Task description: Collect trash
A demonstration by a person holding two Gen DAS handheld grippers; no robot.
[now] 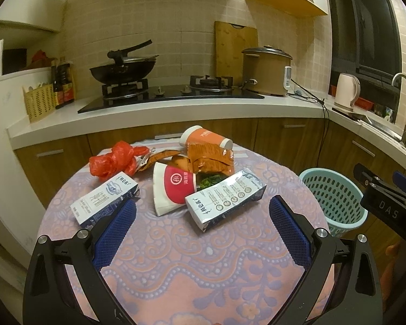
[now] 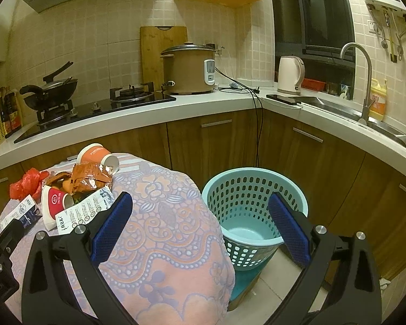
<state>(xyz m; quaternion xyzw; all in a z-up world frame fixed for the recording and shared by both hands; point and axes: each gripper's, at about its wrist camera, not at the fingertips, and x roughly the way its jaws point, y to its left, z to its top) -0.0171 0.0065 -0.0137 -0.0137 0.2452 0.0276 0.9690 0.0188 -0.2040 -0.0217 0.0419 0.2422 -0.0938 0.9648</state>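
Blue-padded jaws of the left gripper (image 1: 203, 230) stand wide apart and hold nothing, low over the near part of a round tabletop (image 1: 203, 265) covered with a pink and lilac floral cloth. Between them, just ahead, lies a milk carton (image 1: 226, 199) on its side, its long axis running from near-left to far-right. A second milk carton (image 1: 105, 201) lies beside the left pad, its long axis also slanting toward the far right. Between the two cartons a red and white paper cup (image 1: 173, 189) lies tipped over, with its rim toward the near left. Behind it sits a crumpled orange snack bag (image 1: 211, 159), with green scraps (image 1: 207, 181) just in front of it, and an orange paper cup (image 1: 205, 139) lying on its side at the far edge. A crumpled red plastic bag (image 1: 113, 161) rests at the far left of the heap.

Off the tabletop's right side, the right gripper (image 2: 200, 230) hovers with its jaws wide and empty, one pad over the cloth edge, the other over a light blue perforated waste basket (image 2: 254, 189) that stands on the tiled floor.

Beyond runs a white kitchen counter on wooden cabinets, carrying a gas hob with a lidded wok (image 1: 123, 69), a rice cooker (image 1: 266, 71), a kettle (image 1: 346, 92) and a sink with a tall tap (image 2: 361, 81).
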